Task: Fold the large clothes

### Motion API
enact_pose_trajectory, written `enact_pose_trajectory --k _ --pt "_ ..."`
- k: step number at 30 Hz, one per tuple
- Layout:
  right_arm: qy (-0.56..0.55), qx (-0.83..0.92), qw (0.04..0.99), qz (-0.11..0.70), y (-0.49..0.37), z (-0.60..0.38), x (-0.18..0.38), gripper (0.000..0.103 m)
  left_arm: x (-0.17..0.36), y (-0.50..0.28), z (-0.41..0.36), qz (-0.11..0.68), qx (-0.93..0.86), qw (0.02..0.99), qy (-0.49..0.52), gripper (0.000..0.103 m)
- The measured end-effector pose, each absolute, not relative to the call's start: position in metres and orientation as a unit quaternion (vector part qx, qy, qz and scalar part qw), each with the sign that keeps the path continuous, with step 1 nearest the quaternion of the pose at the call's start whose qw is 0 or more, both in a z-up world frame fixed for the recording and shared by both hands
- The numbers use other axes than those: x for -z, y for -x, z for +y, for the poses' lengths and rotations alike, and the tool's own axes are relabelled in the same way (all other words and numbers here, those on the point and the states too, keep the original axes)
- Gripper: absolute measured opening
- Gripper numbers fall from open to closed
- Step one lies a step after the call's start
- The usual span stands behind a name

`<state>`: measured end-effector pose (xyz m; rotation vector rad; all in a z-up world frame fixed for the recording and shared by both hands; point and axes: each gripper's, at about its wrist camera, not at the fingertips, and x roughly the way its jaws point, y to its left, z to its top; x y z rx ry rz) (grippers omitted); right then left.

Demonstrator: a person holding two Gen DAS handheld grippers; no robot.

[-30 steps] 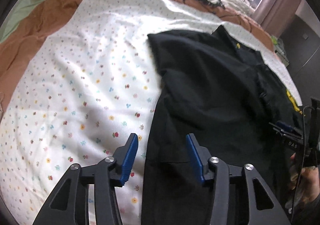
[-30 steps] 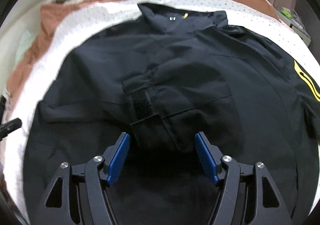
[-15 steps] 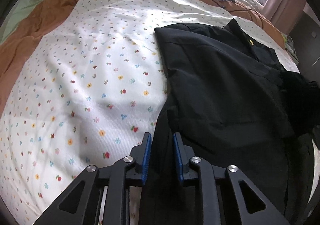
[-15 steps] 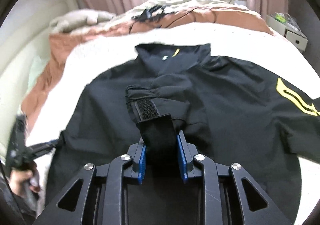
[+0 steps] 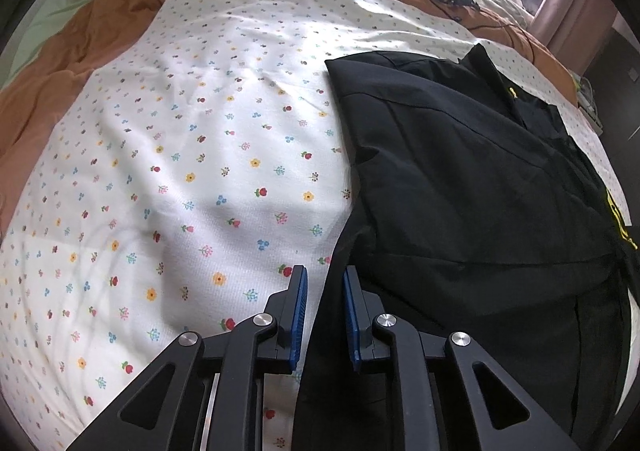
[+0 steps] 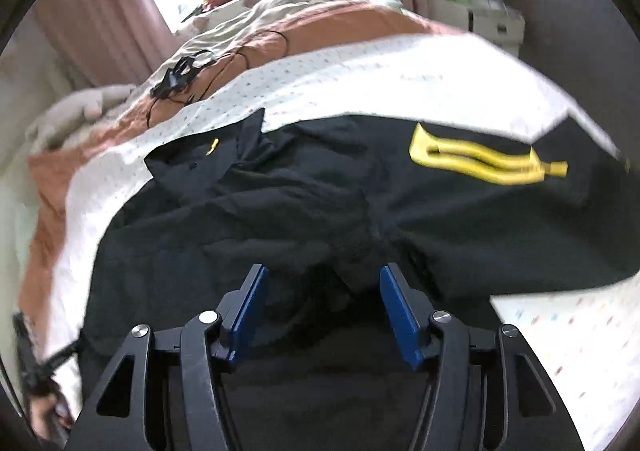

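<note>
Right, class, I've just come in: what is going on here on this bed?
A person with a claw in each hand is folding a black jacket spread on a flowery sheet. The left claw is closed on the jacket's side edge. The right claw has just opened, its jaws apart above the jacket's middle with nothing pinched. The jacket is only partly folded; its yellow-striped sleeve lies out to the side.

A black jacket (image 5: 472, 187) with a yellow emblem (image 6: 480, 161) lies beyond blue-padded fingers (image 5: 298, 315), on a white sheet (image 5: 192, 155) dotted with small multicoloured flowers, over an orange-brown blanket (image 5: 100, 47).
</note>
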<state>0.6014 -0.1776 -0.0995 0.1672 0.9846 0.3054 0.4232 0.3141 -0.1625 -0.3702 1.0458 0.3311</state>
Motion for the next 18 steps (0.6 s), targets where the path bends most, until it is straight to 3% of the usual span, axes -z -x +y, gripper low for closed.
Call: enact_pose_trajectory --k 8,11,13,18 --pt "-0.125 -0.15 0.838 0.509 -0.612 -0.19 0.155 0.055 0.164 -0.425 0.313 0.499 -0.159 0.834 0.174 0.019" --pt "-0.125 -0.143 0.837 0.513 -0.622 -0.185 0.167 0.038 0.164 -0.426 0.313 0.498 -0.159 0.834 0.177 0.02" --pt "-0.123 -0.144 0.835 0.517 -0.629 -0.184 0.173 0.018 0.165 -0.426 0.313 0.5 -0.16 0.833 0.177 0.02" --pt "-0.11 -0.139 0.837 0.518 -0.637 -0.182 0.179 0.015 0.164 -0.424 0.316 0.501 -0.167 0.827 0.191 0.022"
